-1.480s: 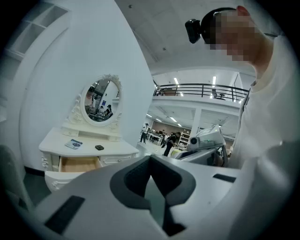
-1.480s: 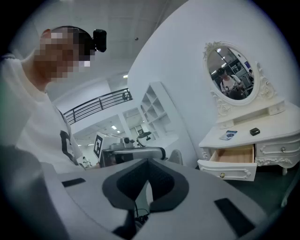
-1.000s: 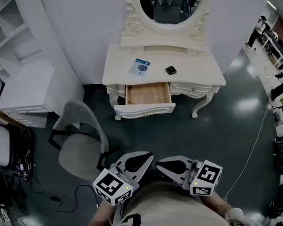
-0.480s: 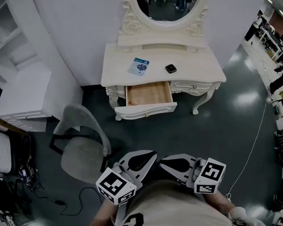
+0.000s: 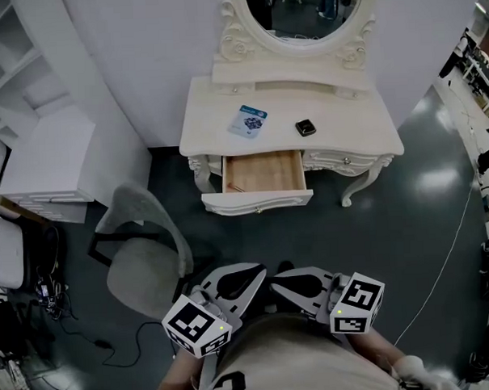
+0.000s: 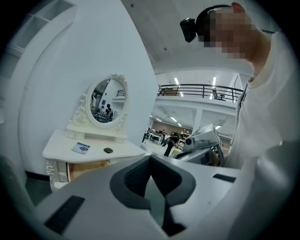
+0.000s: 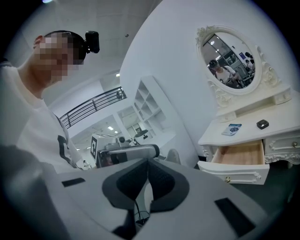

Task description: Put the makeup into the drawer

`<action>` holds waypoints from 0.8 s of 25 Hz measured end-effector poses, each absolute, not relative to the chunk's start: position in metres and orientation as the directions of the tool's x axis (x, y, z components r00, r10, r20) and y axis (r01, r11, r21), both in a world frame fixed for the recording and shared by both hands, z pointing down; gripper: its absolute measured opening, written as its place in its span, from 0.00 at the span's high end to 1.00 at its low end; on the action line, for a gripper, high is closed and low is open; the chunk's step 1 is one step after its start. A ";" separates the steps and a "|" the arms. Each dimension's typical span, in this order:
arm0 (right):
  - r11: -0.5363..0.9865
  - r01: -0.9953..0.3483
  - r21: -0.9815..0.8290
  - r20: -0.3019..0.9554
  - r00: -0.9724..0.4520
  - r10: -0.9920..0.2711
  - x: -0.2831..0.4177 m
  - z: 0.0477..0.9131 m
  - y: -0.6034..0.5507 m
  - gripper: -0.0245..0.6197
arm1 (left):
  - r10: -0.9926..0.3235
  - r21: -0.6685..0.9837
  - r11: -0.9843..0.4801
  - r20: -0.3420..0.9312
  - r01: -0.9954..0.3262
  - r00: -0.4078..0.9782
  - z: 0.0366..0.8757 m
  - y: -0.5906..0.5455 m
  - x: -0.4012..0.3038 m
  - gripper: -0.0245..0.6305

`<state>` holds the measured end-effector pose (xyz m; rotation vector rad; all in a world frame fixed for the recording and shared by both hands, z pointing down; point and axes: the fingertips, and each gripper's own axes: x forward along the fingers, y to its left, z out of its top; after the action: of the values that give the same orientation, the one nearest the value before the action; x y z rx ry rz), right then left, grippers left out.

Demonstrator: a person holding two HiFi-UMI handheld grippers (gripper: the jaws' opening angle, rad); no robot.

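A blue-and-white makeup packet (image 5: 248,121) and a small black compact (image 5: 305,128) lie on top of a white dressing table (image 5: 363,132). The table's middle drawer (image 5: 262,172) is pulled out, and its wooden bottom shows. Both grippers are held close to my body at the bottom of the head view, far from the table. My left gripper (image 5: 252,275) is shut with nothing in it. The right gripper (image 5: 279,279) is also shut and empty. The left gripper view shows the packet (image 6: 81,147) and the compact (image 6: 108,150) beyond its jaws; the right gripper view shows the open drawer (image 7: 239,157).
A grey chair (image 5: 142,259) stands on the dark floor, left of the way to the table. A white shelf unit (image 5: 40,150) lines the left wall. Cables (image 5: 113,341) trail on the floor at lower left. An oval mirror (image 5: 309,5) tops the table.
The table and its open drawer have drifted lower and slightly right in the head view. Both grippers remain shut, close to my body.
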<state>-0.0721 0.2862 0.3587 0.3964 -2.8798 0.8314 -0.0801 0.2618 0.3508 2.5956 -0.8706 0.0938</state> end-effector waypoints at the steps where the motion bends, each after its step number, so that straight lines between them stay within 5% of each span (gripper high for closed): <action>1: 0.812 -0.276 -0.514 0.176 -0.961 -0.215 -0.069 0.359 0.279 0.92 | -0.570 0.350 -0.721 0.192 -0.598 0.799 0.351 0.256 -0.077 0.88; 20: 0.771 -0.244 -0.588 0.070 -0.965 -0.252 0.043 0.355 0.156 0.92 | -0.590 0.258 -0.704 0.306 -0.662 0.747 0.348 0.128 0.014 0.88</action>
<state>0.0432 0.1562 0.3554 0.4163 -2.9685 0.9821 0.0145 0.1285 0.3478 2.5951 -0.9654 0.2843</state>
